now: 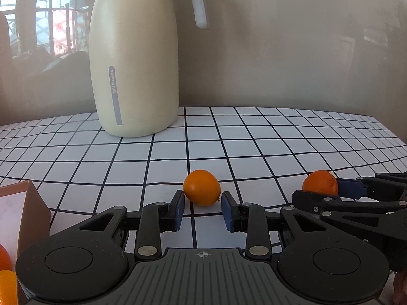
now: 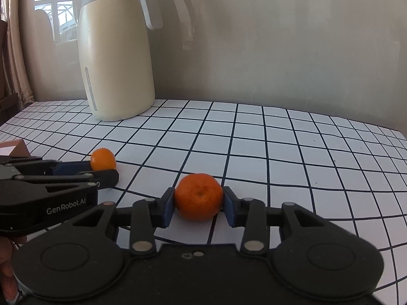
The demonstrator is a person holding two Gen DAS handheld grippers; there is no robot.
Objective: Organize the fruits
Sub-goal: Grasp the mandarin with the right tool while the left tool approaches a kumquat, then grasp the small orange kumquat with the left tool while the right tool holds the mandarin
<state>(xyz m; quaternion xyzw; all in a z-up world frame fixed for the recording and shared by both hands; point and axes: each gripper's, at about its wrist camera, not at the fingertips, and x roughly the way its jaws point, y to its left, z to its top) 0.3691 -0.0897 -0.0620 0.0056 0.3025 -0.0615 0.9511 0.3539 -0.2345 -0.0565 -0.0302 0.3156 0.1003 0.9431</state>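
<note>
A small smooth orange fruit (image 1: 201,187) lies on the white gridded tablecloth (image 1: 254,139), caught between the blue pads at the tips of my left gripper (image 1: 202,202), which is shut on it. In the right wrist view the same fruit (image 2: 103,158) shows at the tip of the left gripper (image 2: 104,169). A dimpled mandarin (image 2: 198,197) sits between the pads of my right gripper (image 2: 199,203), both pads touching its sides. From the left wrist view the mandarin (image 1: 320,181) and right gripper (image 1: 318,190) are at the right.
A tall cream thermos jug (image 1: 134,63) (image 2: 117,58) stands at the back of the table by the wall. A brown cardboard box (image 1: 28,203) (image 2: 15,147) sits at the left, with more orange fruit (image 1: 6,279) beside it. A hand (image 2: 5,267) shows at the lower left.
</note>
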